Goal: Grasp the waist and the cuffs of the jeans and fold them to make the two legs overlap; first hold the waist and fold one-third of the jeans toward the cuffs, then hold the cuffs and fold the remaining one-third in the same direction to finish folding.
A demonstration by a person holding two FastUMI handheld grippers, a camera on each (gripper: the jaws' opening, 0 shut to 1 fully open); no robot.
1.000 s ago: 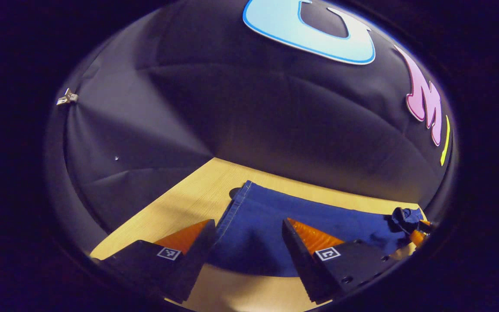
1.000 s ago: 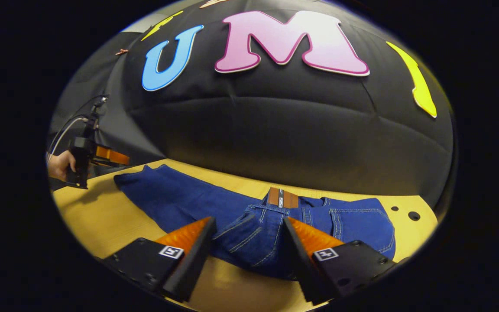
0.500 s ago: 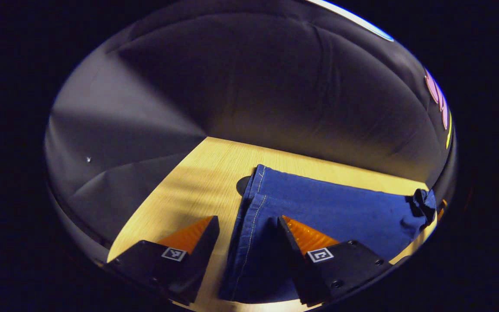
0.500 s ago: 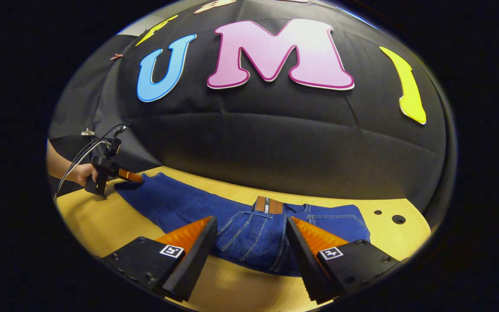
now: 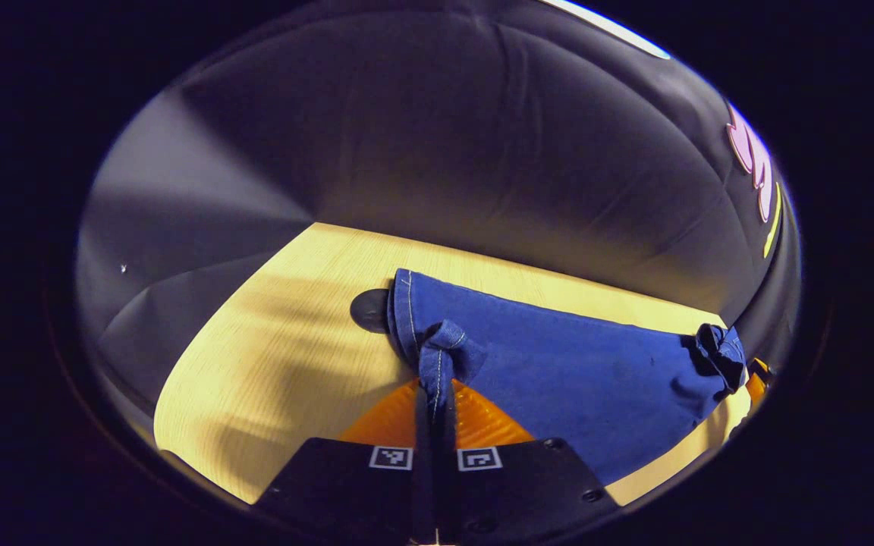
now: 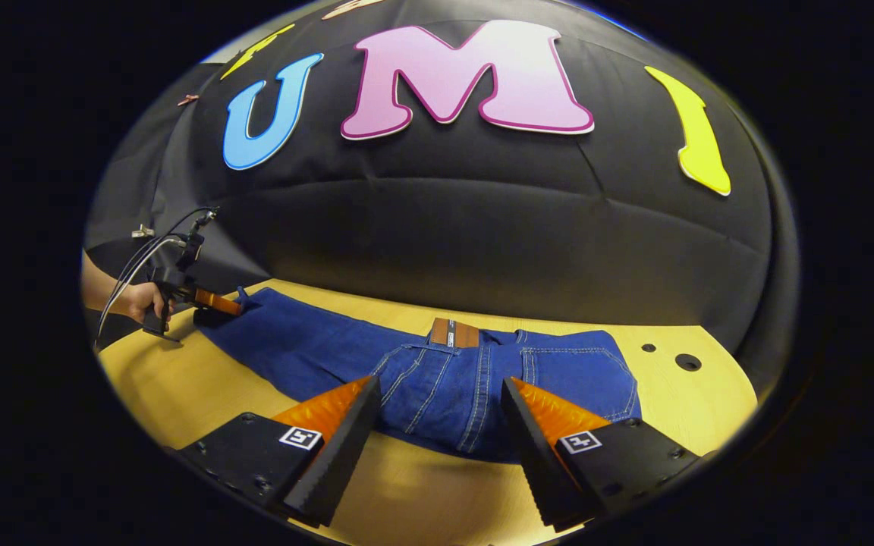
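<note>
Blue jeans (image 6: 437,379) lie flat on the wooden table (image 6: 179,379), waist to the right with a brown leather patch (image 6: 454,332), legs running left. My right gripper (image 6: 437,425) is open, its fingers standing either side of the seat near the waist; touch cannot be told. At the far left a hand holds my left gripper (image 6: 213,301) at the cuff end. In the left gripper view that gripper (image 5: 437,406) is shut on the bunched near corner of the cuff (image 5: 444,349). The jeans' leg (image 5: 573,371) stretches right toward the waist end (image 5: 718,349).
A dark round hole (image 5: 369,309) in the table lies just behind the cuff. Two more holes (image 6: 687,362) sit right of the waist. The black cloth wall (image 6: 482,243) rises close behind the jeans. Bare wood (image 5: 255,379) lies left of the cuff.
My left gripper moved onto the cuff and closed on it, bunching the hem. My right gripper stayed open over the seat, and its view shifted a little.
</note>
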